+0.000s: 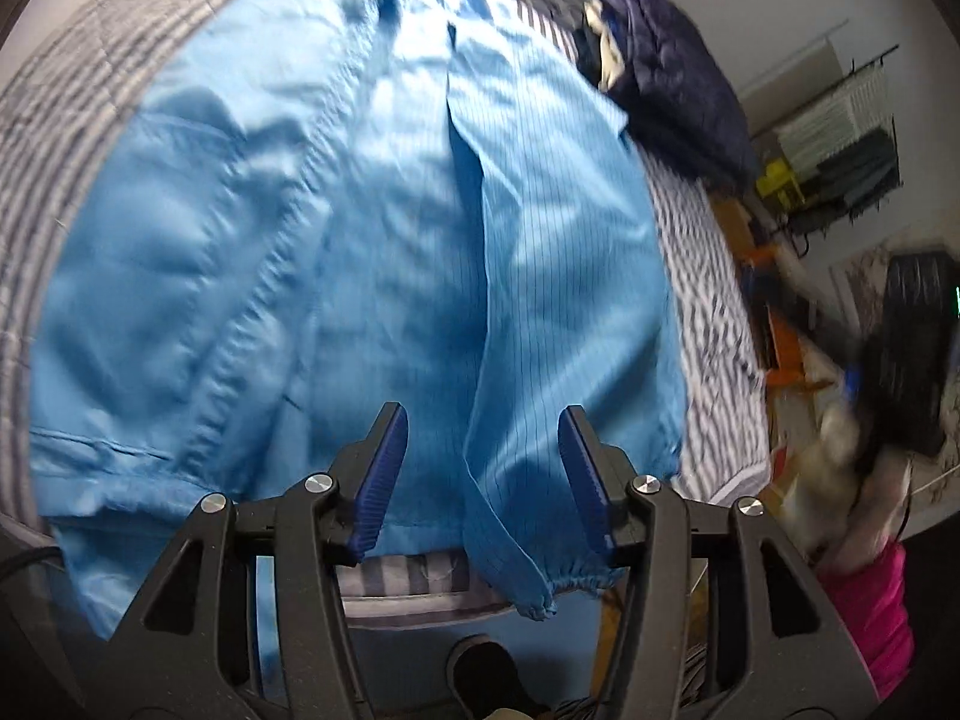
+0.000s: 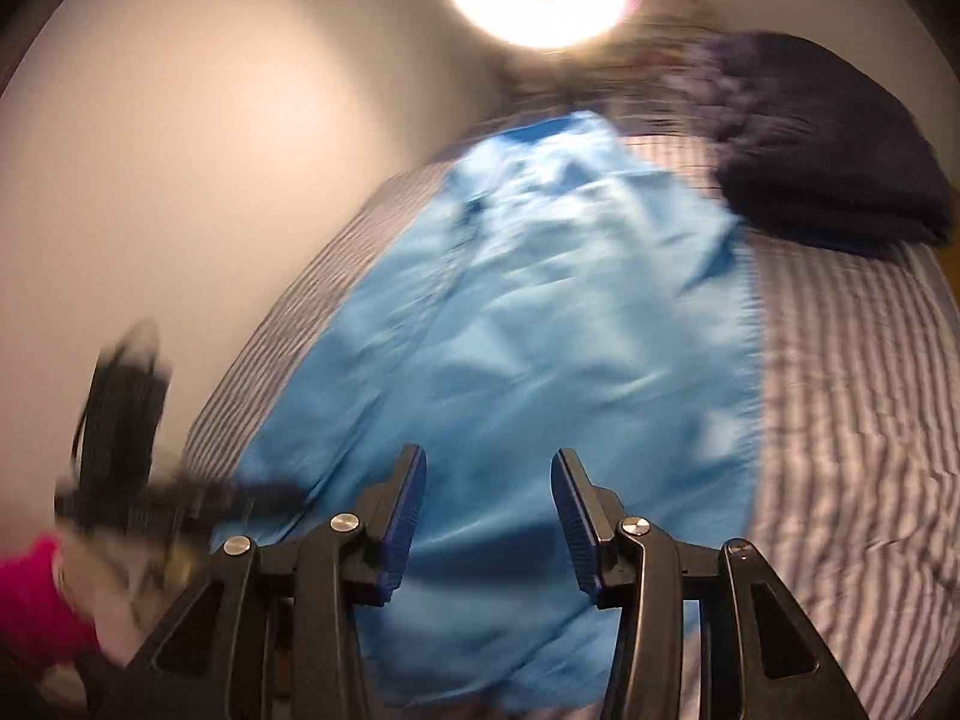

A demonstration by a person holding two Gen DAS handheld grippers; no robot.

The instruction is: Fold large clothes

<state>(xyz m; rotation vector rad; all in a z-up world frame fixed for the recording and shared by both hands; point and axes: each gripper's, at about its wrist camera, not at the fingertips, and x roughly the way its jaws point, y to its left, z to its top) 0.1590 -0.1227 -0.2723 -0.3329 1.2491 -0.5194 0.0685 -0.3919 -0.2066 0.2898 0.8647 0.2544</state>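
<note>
Blue garment point(image 1: 336, 228) is lying spread across the striped bedding point(image 2: 840, 408), one cuffed sleeve point(image 1: 540, 564) hanging over the near edge | dark folded clothes point(image 1: 672, 96) are sitting just beside it | left gripper point(image 1: 483, 474) is hovering, jaws apart, gripping nothing | right gripper point(image 2: 489, 516) is hovering likewise, jaws apart and empty

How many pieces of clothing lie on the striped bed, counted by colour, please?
Light blue garment: 1
Dark navy garment: 1, bunched at the far end; whether other pieces lie under it cannot be told
Total: 2, both on the striped bedcover
</note>
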